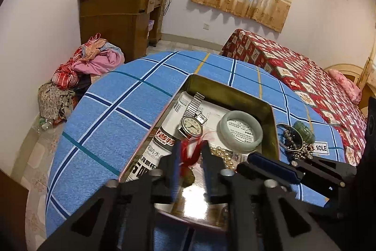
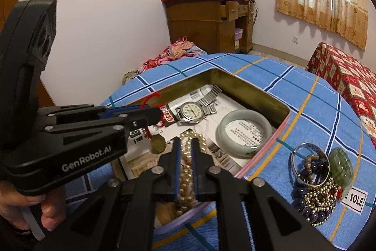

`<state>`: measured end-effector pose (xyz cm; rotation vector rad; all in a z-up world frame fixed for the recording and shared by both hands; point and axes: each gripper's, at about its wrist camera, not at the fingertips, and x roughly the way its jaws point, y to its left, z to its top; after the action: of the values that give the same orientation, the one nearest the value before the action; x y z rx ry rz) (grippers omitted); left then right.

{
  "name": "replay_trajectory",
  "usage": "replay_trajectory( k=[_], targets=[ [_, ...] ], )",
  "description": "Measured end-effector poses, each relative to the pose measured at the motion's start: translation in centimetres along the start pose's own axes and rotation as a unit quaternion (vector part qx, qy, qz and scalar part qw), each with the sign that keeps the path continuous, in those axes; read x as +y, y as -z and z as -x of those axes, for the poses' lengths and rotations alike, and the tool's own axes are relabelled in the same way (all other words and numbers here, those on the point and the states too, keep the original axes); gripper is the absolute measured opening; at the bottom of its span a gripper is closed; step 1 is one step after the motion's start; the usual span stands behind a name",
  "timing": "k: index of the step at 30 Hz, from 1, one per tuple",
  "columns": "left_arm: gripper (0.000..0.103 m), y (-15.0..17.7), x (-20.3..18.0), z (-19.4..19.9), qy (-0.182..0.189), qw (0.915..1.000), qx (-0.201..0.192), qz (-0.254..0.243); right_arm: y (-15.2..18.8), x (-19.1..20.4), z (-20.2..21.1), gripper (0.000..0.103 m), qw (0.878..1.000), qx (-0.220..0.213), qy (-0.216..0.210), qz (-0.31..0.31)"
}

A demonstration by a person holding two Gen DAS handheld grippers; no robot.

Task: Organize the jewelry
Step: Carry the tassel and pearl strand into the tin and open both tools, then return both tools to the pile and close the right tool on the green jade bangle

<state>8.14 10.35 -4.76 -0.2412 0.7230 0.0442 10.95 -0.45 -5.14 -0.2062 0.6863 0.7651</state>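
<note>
An open metal tin (image 1: pixel 235 91) (image 2: pixel 246 84) lined with printed paper sits on a blue checked cloth. In it lie a wristwatch (image 1: pixel 191 125) (image 2: pixel 191 111) and a pale jade bangle (image 1: pixel 240 133) (image 2: pixel 244 132). My left gripper (image 1: pixel 191 152) (image 2: pixel 155 114) is shut on a red cord (image 1: pixel 193 152) (image 2: pixel 150 99) with a brown pendant (image 2: pixel 158 144) hanging over the tin. My right gripper (image 2: pixel 186 147) (image 1: pixel 272 158) is shut on a pearl necklace (image 2: pixel 186 168) (image 1: pixel 222 154) over the tin's near side.
Right of the tin lies a pile of jewelry: a silver bangle (image 2: pixel 310 164), bead bracelets (image 2: pixel 317 201) (image 1: pixel 298 147) and a green jade piece (image 2: pixel 340 167) (image 1: pixel 304 133). A red-covered bed (image 1: pixel 305 77) stands to the right, a wooden cabinet (image 1: pixel 117 20) and clothes behind.
</note>
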Motion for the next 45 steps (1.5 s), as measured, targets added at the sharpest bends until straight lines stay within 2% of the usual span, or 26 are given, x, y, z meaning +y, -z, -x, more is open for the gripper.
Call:
replay_trajectory(
  k=[2, 4, 6, 7, 11, 13, 15, 18, 22, 31, 40, 45],
  targets=[
    [0.066, 0.0, -0.3, 0.7, -0.004, 0.9999, -0.014, 0.001, 0.1, -0.2, 0.5, 0.030, 1.000, -0.003, 0.001, -0.005],
    [0.074, -0.1, -0.7, 1.6, -0.003, 0.9994, -0.035, 0.000, 0.1, -0.6, 1.2, 0.032, 1.000, -0.006, 0.003, -0.013],
    [0.074, -0.3, -1.3, 1.9, 0.005, 0.9993, -0.035, -0.009, 0.1, -1.2, 2.0, 0.038, 1.000, -0.014, 0.005, -0.021],
    [0.074, -0.3, -1.6, 2.0, 0.002, 0.9992, -0.038, -0.012, 0.1, -1.4, 2.3, 0.039, 1.000, -0.016, 0.006, -0.024],
    [0.074, -0.6, -1.4, 2.5, -0.017, 0.9989, -0.044, -0.005, 0.1, -2.9, 4.2, 0.054, 0.998, -0.036, 0.020, -0.038],
    [0.074, -0.8, -0.6, 2.7, -0.048, 0.9977, -0.047, 0.010, 0.3, -3.8, 5.2, 0.054, 0.998, -0.044, 0.029, -0.044],
    [0.074, -1.1, 0.5, 3.0, -0.061, 0.9964, -0.051, 0.028, 0.7, -4.8, 6.0, 0.058, 0.997, -0.048, 0.042, -0.050],
    [0.074, -1.4, 0.9, 3.1, -0.079, 0.9950, -0.053, 0.032, 1.6, -6.9, 7.2, 0.060, 0.994, -0.052, 0.066, -0.068],
    [0.074, -1.6, -0.6, 2.6, -0.068, 0.9963, -0.048, 0.019, 2.8, -9.9, 8.1, 0.060, 0.989, -0.045, 0.094, -0.100],
    [0.074, -1.7, -7.8, 0.8, -0.035, 0.9971, -0.032, -0.060, 4.6, -15.1, 8.7, 0.060, 0.976, -0.027, 0.146, -0.160],
    [0.074, -0.9, -14.2, -1.1, -0.004, 0.9907, -0.019, -0.134, 5.8, -17.6, 8.7, 0.060, 0.969, -0.015, 0.165, -0.183],
    [0.074, -0.8, -15.4, -3.8, -0.015, 0.9897, -0.003, -0.142, 5.0, -18.3, 7.8, 0.060, 0.969, -0.005, 0.160, -0.189]
  ],
)
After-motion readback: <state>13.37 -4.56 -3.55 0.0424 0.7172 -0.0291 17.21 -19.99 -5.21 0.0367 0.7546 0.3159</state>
